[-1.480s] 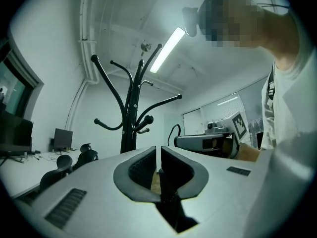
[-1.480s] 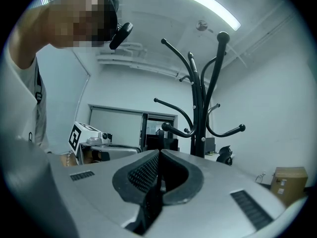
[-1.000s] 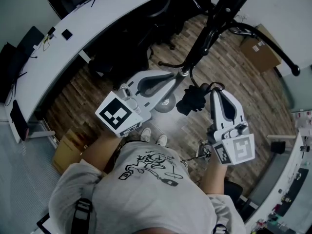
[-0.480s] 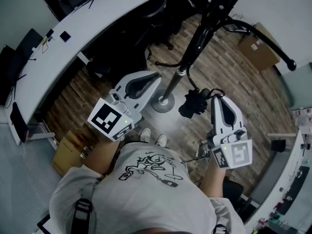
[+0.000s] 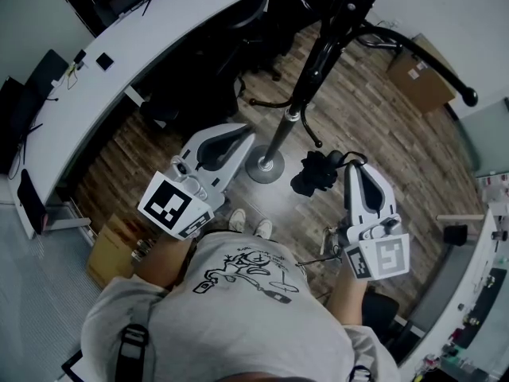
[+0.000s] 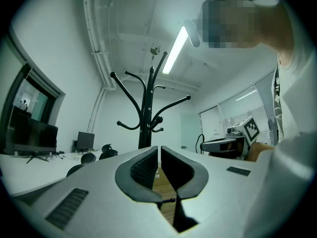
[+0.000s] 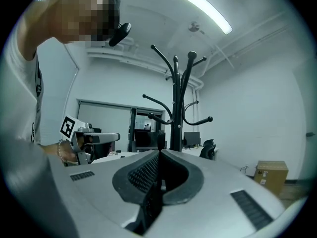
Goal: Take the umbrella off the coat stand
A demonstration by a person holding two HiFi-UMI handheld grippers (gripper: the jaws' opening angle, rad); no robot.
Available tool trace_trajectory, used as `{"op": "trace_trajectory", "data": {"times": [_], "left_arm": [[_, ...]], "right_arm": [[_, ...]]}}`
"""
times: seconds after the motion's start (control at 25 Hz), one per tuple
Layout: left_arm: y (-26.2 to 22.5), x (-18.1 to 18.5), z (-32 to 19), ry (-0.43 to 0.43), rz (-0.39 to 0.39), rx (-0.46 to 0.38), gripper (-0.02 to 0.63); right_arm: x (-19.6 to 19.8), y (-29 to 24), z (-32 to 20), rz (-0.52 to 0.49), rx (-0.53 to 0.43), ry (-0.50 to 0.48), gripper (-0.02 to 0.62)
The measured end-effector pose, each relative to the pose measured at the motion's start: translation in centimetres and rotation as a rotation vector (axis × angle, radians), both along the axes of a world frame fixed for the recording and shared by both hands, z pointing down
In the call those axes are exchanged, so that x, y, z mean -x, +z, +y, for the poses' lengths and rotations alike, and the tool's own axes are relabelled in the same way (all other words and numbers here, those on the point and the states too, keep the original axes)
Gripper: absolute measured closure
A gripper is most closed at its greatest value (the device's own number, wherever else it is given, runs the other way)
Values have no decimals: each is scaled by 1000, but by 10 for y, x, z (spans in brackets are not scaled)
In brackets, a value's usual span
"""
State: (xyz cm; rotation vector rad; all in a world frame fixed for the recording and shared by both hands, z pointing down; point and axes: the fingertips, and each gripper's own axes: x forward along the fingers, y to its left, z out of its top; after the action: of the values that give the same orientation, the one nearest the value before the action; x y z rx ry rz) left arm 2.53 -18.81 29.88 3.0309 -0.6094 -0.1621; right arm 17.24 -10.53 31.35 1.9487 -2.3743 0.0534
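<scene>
Head view showed the umbrella as a folded black bundle hanging at the tip of the right gripper. It was to the right of the coat stand and apart from its pole and hooks, so it looked already free of the stand. Right gripper view had the jaws clamped together on a thin dark part of it, probably the strap or handle loop. That would explain why the bundle dangled from the jaws rather than lying along them.

The left gripper sat on the near left side of the pole, not touching it. Its own view showed the pads drawn almost together with nothing between them, so it carried nothing. Held low and clear, it seemed placed out of the way, leaving the carrying to the right. The stand's round base rested on the wooden floor, between the two grippers in that view.
</scene>
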Motion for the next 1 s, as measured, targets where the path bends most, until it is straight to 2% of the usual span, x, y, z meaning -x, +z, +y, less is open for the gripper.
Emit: {"op": "trace_trajectory", "data": {"times": [1.0], "left_arm": [[8,-1,8,-1,5,22,580]], "right_arm": [[-2,5,6,7,11,11,581]]}}
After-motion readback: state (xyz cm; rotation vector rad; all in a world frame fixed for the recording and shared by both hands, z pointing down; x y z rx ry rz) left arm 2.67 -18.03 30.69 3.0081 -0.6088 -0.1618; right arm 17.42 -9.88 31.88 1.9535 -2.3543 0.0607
